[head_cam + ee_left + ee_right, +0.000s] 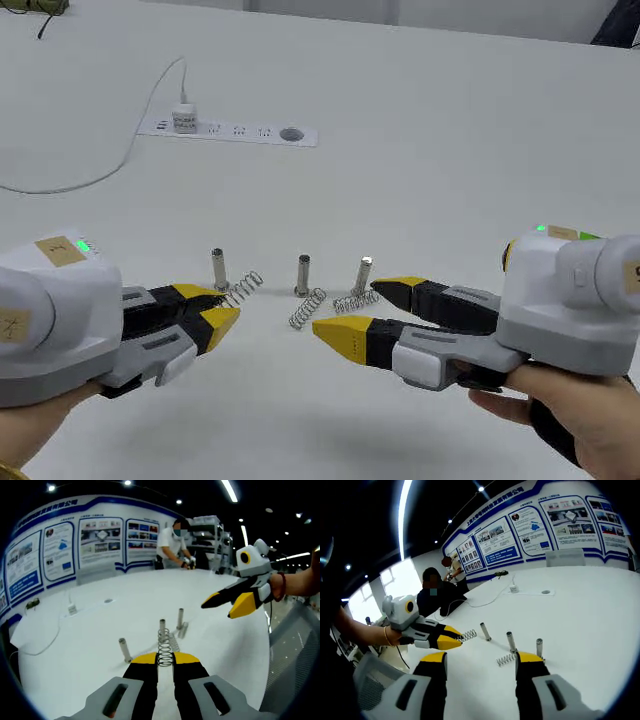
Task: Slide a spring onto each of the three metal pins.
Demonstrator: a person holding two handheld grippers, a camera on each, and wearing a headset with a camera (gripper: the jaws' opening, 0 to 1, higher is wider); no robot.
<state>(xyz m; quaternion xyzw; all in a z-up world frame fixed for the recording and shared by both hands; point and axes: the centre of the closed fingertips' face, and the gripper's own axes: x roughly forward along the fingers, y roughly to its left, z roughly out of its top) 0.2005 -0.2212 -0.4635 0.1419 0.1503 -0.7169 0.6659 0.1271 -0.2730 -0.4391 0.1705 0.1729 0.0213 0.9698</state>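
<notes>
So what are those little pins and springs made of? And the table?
The pins look like steel: smooth grey with bright glints. The springs are thin coiled wire, shiny silver, probably steel too. The table is smooth matte white, perhaps laminate or painted board; the look leaves that open.

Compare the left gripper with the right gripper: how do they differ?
The left gripper is shut on a spring; the right gripper is open, gripping nothing. The left gripper is by the leftmost pin, the right gripper by the rightmost pin. Both have yellow-tipped black jaws.
</notes>
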